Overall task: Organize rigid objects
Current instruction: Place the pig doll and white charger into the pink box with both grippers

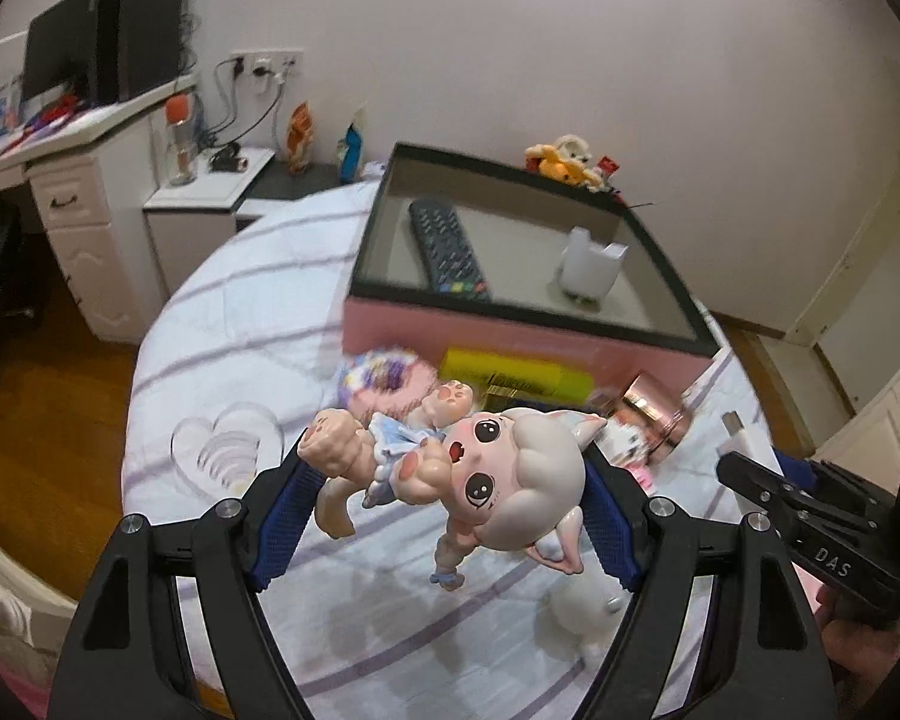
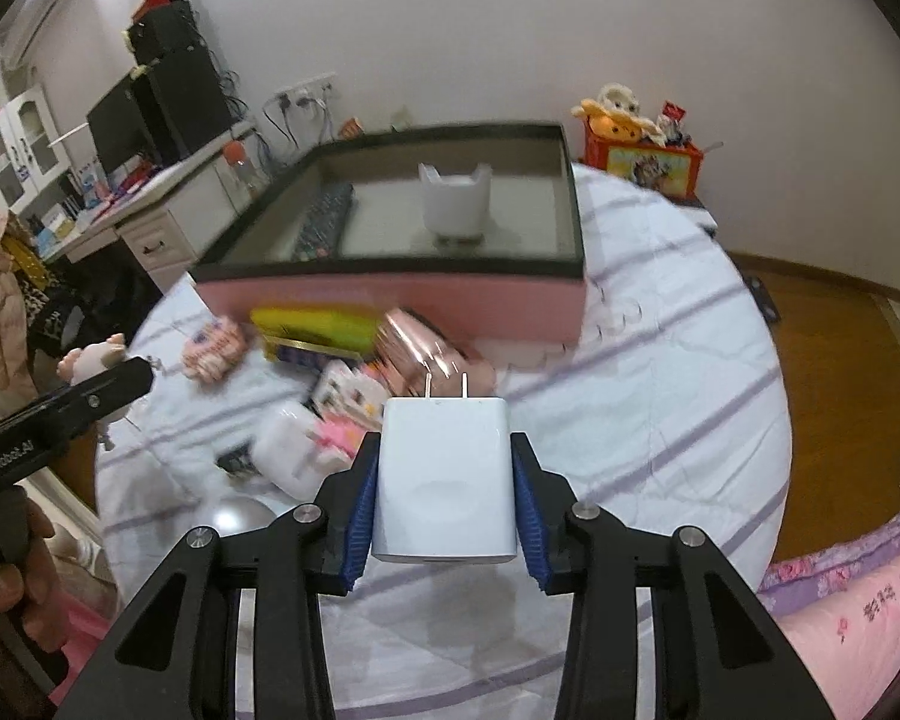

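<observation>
left gripper [image 1: 450, 480]: wide, clamped on doll [image 1: 480, 474], heading for box [image 1: 510, 348]
right gripper [image 2: 444, 492]: pinching charger [image 2: 444, 480], same reason

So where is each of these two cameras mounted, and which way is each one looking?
Left wrist view: sits on the left gripper, looking forward and down along its fingers at the pig-like figurine it grips; the right gripper and a hand show at right.
Right wrist view: sits on the right gripper, looking down at the white charger it clamps; the left gripper and a hand show at left.
Shared: the pink box with the remote and a white holder, on the striped bedspread.
</observation>
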{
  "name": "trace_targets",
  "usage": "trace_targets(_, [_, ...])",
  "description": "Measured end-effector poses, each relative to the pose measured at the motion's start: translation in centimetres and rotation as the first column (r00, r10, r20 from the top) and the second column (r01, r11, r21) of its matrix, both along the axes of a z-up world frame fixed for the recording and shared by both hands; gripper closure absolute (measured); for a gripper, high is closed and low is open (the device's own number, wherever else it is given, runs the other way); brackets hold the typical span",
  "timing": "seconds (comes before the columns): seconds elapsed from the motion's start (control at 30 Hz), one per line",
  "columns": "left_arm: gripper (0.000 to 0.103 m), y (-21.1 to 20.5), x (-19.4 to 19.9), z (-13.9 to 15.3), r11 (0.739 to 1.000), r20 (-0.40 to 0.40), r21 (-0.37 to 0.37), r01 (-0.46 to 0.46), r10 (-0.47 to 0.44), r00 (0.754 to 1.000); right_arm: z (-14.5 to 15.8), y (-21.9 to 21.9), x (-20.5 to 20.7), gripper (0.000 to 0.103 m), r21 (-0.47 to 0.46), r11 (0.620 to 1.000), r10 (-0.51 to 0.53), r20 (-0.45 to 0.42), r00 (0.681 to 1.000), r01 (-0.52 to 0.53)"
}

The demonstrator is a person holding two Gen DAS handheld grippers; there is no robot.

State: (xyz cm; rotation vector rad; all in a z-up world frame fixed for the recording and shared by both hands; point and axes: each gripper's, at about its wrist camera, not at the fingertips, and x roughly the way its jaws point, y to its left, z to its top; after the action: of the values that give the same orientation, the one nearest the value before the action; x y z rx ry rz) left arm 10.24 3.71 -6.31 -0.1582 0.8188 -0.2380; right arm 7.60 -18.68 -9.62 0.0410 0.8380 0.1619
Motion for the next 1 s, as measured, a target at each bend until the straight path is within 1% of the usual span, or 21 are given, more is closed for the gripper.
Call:
trace_targets(0.1, [0.023,-0.6,1.0,2.2,0.999,0.042,0.038,0.029,-0.03,0.999,1.7,0.4,1.2,0.062,-0.018,1.0,0.021,0.034,0.999,-0.02])
trace_targets(0.27, [0.023,-1.8,4.0,5.1,0.997,0.084,0.052,0.059,-0.064,0.994,5.4,0.4,4.5,0.062,-0.031,0.999,0.037,0.109,0.993,-0.034])
trace_targets(0.37, [0.023,-2.7,6.5,5.7,0.996,0.073,0.042,0.08,-0.082,0.994,6.3,0.3,6.8,0.062,-0.027,0.999,0.043,0.116,0.992,-0.04])
trace_targets(0.43, [0.023,-3.3,8.2,5.6,0.995,0.062,0.043,0.088,-0.091,0.994,6.4,0.2,8.2,0.062,-0.025,0.999,0.043,0.112,0.993,-0.041])
trace_targets(0.5, [0.023,-4.3,10.0,5.1,0.994,0.043,0.051,0.1,-0.102,0.994,5.9,0.2,9.7,0.062,-0.019,0.999,0.042,0.094,0.995,-0.041])
trace_targets(0.63, [0.023,-6.2,12.5,3.3,0.99,0.005,0.074,0.122,-0.123,0.992,3.7,0.0,12.3,0.062,-0.021,0.999,0.037,0.041,0.998,-0.036])
trace_targets(0.7, [0.023,-6.8,13.6,2.2,0.988,-0.023,0.073,0.136,-0.135,0.991,2.2,-0.1,13.5,0.062,-0.019,0.999,0.031,0.007,0.999,-0.031])
trace_targets(0.87, [0.023,-7.8,15.2,-0.3,0.986,-0.071,0.08,0.145,-0.139,0.988,-0.1,-0.2,14.7,0.062,-0.032,0.999,0.028,-0.04,0.999,-0.029])
trace_targets(1.0, [0.023,-8.1,15.8,-1.6,0.985,-0.095,0.088,0.145,-0.137,0.986,-0.9,-0.1,15.2,0.062,-0.044,0.998,0.031,-0.061,0.998,-0.034])
